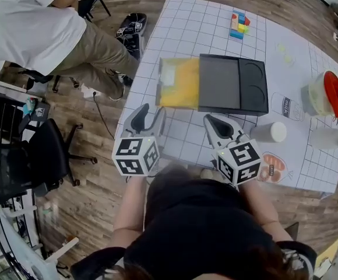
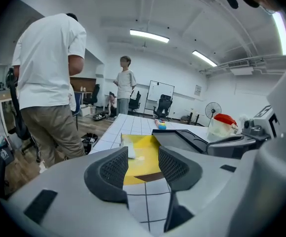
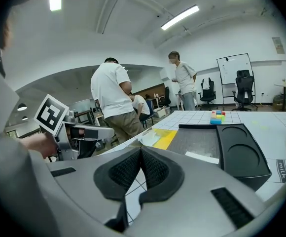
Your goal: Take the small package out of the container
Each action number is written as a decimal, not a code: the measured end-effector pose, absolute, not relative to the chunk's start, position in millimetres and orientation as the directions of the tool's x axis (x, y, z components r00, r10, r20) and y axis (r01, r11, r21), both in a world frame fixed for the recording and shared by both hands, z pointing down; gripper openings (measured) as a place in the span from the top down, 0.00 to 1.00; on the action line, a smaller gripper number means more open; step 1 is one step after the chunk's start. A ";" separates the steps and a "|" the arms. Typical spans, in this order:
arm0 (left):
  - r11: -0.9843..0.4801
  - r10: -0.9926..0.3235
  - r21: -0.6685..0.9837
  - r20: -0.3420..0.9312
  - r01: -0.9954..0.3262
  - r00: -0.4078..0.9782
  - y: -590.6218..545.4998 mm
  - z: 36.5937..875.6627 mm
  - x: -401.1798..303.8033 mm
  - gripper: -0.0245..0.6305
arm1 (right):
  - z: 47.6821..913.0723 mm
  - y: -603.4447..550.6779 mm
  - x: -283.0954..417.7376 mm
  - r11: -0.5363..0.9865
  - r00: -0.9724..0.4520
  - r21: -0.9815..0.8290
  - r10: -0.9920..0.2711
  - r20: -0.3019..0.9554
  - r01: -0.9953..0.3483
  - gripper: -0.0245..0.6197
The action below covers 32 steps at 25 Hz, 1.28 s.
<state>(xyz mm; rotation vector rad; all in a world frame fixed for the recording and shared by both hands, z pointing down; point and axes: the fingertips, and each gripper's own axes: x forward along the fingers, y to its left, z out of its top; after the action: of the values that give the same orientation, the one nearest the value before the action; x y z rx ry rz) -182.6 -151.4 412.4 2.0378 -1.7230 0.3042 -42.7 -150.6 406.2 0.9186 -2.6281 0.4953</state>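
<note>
**Inspector:** Left tool [image 1: 147, 120] [image 2: 142, 168], condition?

**Assistant:** Jaws apart, nothing between the pads. It sits at lower centre of the head view, over the near edge of the worktop [image 1: 186, 22]. Its own view looks across bare grid squares to the package [image 2: 142, 157].

**Inspector:** Right tool [image 1: 214, 121] [image 3: 140, 169]?

**Assistant:** Jaws together, pads meeting, nothing held. It is just beside the left one, lower centre-right of the head view, aimed at the container [image 3: 232, 152].

**Inspector:** Where is the package?

**Assistant:** The yellow package [image 1: 179, 83] lies flat on the worktop at frame centre, outside the container [image 1: 233, 85] and up against its left edge. Neither tool touches it.

**Inspector:** The container itself?

**Assistant:** A black tray, flat on the worktop, with two round recesses at its right end.

**Inspector:** Anything else?

**Assistant:** Coloured blocks [image 1: 239, 24] at the top of the frame, well apart. A tub [image 1: 326, 94] with a red lid is at the right edge. A person [image 1: 29, 22] in a white shirt stands upper left, off the worktop.
</note>
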 end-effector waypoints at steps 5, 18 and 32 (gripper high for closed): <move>-0.167 -0.850 0.171 0.475 -0.971 0.229 -187.4 424.5 -198.4 0.66 | 414.2 -176.6 -58.2 0.704 -0.715 -0.215 -0.557 0.423 -0.677 0.94; -0.263 -0.759 0.163 0.574 -0.951 0.308 -259.4 470.0 -220.5 0.65 | 438.2 -218.2 -91.8 0.639 -0.636 -0.199 -0.583 0.506 -0.743 0.94; -0.364 -0.670 0.076 0.671 -0.928 0.318 -290.8 510.6 -213.7 0.62 | 455.3 -237.4 -97.7 0.584 -0.586 -0.207 -0.592 0.553 -0.785 0.94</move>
<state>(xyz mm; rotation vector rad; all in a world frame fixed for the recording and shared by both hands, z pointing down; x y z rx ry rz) -213.7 -290.8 510.6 2.1368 -1.4110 0.7637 -97.7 -237.4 455.3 1.1051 -2.3885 0.6110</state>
